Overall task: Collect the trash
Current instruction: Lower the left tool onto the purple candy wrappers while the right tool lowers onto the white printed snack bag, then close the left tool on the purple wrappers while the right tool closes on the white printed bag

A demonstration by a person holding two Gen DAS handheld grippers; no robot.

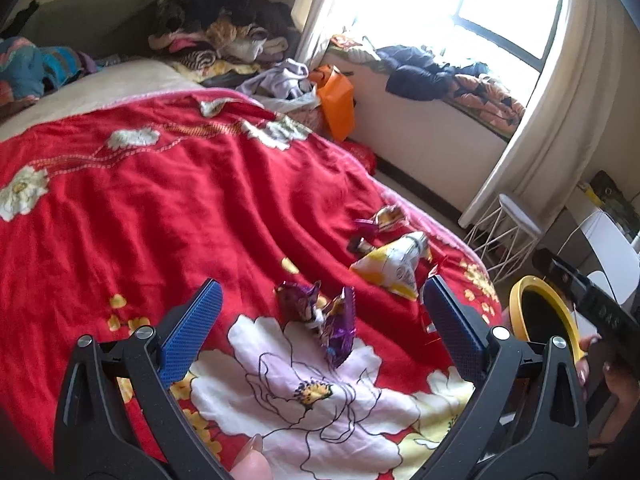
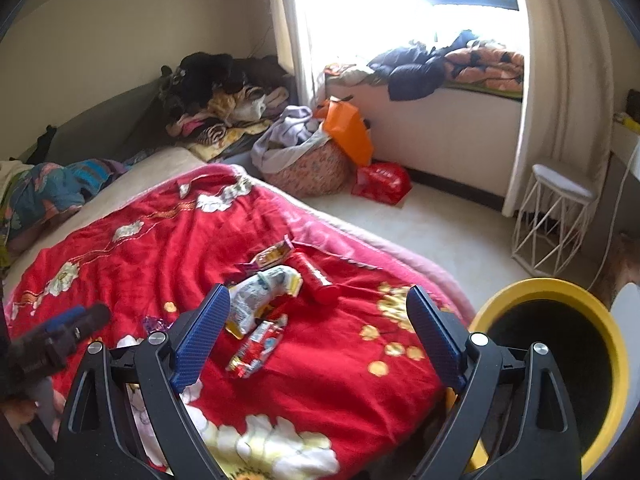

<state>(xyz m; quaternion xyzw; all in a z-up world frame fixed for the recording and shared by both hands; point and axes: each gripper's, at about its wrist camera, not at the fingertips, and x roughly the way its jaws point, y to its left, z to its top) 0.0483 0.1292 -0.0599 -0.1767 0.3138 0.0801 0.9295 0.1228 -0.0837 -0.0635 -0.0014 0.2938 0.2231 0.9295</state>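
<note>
Left wrist view, L to R: left tongs (image 1: 318, 308) hovering over red floral blanket (image 1: 160, 200) on bed, jaws spread wide, released, gripping nothing. Purple wrapper (image 1: 332, 320) lying crumpled on blanket between the blue pads, not touching either. Yellow-white snack bag (image 1: 394, 266) sitting further out, w/ small gold wrapper (image 1: 386, 216) just beyond it, near bed edge. Yellow bin (image 1: 548, 316) standing just off bed's right edge, partly hidden behind right finger.

Right wrist view, L to R: other tool showing blurred at left edge. Right tongs (image 2: 320, 312) also spread wide, released, nothing in grip, hanging above blanket (image 2: 120, 260). Between the pads: red-white wrapper (image 2: 256, 350) lying nearest, yellow-white snack bag (image 2: 260, 292) just beyond and touching it, red tube (image 2: 316, 276) lying beside bag on its right, small gold wrapper (image 2: 272, 256) past those. Purple wrapper (image 2: 154, 324) peeking out left of left pad. Yellow bin (image 2: 560, 364) standing on floor (image 2: 440, 232) at lower right, beside bed corner, dark inside; contents: can't tell. Laundry basket (image 2: 308, 168), orange bag (image 2: 350, 132), white wire stool (image 2: 556, 216) sitting farther back.
</note>
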